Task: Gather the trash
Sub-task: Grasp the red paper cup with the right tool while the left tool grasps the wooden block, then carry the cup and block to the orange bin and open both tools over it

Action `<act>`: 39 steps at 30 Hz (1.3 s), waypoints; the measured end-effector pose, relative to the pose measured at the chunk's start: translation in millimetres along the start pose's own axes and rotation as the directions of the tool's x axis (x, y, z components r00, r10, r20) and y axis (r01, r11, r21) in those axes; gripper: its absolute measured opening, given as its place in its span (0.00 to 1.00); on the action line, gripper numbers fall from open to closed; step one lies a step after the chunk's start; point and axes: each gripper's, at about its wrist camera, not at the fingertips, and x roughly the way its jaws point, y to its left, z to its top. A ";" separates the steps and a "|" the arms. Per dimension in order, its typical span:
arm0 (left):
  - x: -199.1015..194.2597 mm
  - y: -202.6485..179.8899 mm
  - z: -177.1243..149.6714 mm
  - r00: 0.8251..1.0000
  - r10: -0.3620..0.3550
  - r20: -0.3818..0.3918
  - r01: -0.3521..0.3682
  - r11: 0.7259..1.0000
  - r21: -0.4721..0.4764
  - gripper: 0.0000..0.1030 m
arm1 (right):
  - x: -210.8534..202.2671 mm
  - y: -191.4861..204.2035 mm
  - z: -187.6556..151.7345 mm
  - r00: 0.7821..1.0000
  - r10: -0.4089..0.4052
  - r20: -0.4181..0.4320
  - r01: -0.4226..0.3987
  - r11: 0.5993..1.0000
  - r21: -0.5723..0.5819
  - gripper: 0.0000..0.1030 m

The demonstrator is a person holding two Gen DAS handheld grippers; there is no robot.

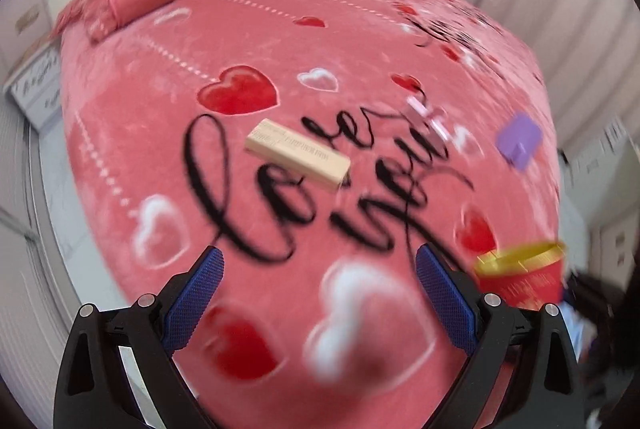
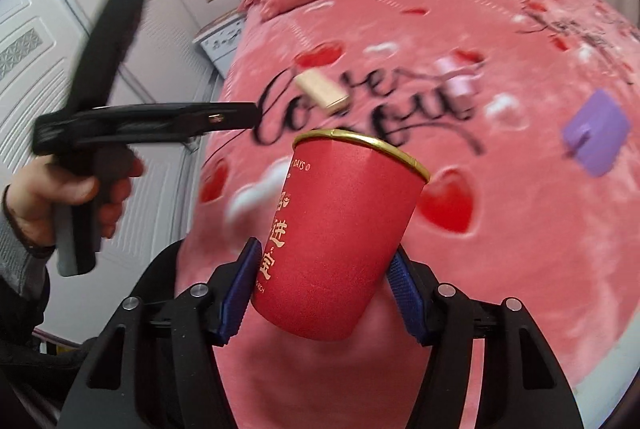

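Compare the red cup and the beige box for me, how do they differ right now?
The red cup is round with a gold rim, while the beige box is a long pale block. The cup is held off the bed between the right gripper's fingers, tilted; the box lies flat on the pink blanket, untouched. The cup carries gold lettering, the box small dark print. Both sit over the "love you" blanket.
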 end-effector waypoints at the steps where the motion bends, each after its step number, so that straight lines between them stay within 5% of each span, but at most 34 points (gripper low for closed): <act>1: 12.5 -4.3 9.0 1.000 0.026 -0.007 -0.026 0.999 -0.039 0.93 | -4.0 -7.1 1.7 1.000 -0.003 0.010 0.003 1.000 0.002 0.61; 4: 34.2 -6.6 24.9 0.995 0.101 -0.019 -0.103 0.981 -0.162 0.93 | -10.9 -23.2 5.6 1.000 0.008 0.024 -0.008 1.000 0.004 0.61; 7: 52.9 -3.8 36.6 0.984 0.171 -0.047 -0.177 0.927 -0.330 0.93 | -18.0 -38.1 5.5 0.999 0.021 0.035 -0.021 1.000 0.006 0.61; 13: 80.6 -0.2 51.3 0.930 0.352 -0.110 -0.361 0.808 -0.467 0.92 | -33.0 -64.5 -1.1 0.997 0.053 0.053 -0.054 0.998 0.029 0.61; 15: 88.7 0.2 51.7 0.954 0.281 -0.108 -0.298 0.825 -0.480 0.66 | -35.6 -68.9 -4.0 0.997 0.057 0.059 -0.059 0.998 0.036 0.61; 22: 81.5 5.5 38.1 0.982 0.173 -0.069 -0.187 0.909 -0.373 0.30 | -47.6 -84.7 -10.2 0.994 0.050 0.093 -0.057 0.996 0.067 0.61; 27: 59.8 9.2 18.1 0.994 0.083 -0.066 -0.097 0.961 -0.258 0.30 | -48.9 -80.9 -13.1 0.994 0.047 0.095 -0.053 0.997 0.055 0.61; 31: 39.9 -4.8 -5.8 0.996 0.034 -0.080 -0.039 0.997 -0.065 0.30 | -47.9 -73.0 -15.4 0.996 0.023 0.089 -0.026 0.999 0.032 0.61; 39: 6.6 -33.1 -54.9 0.992 -0.008 -0.123 0.028 0.986 0.167 0.30 | -49.0 -50.3 -23.5 0.998 -0.020 0.065 0.022 0.999 -0.031 0.61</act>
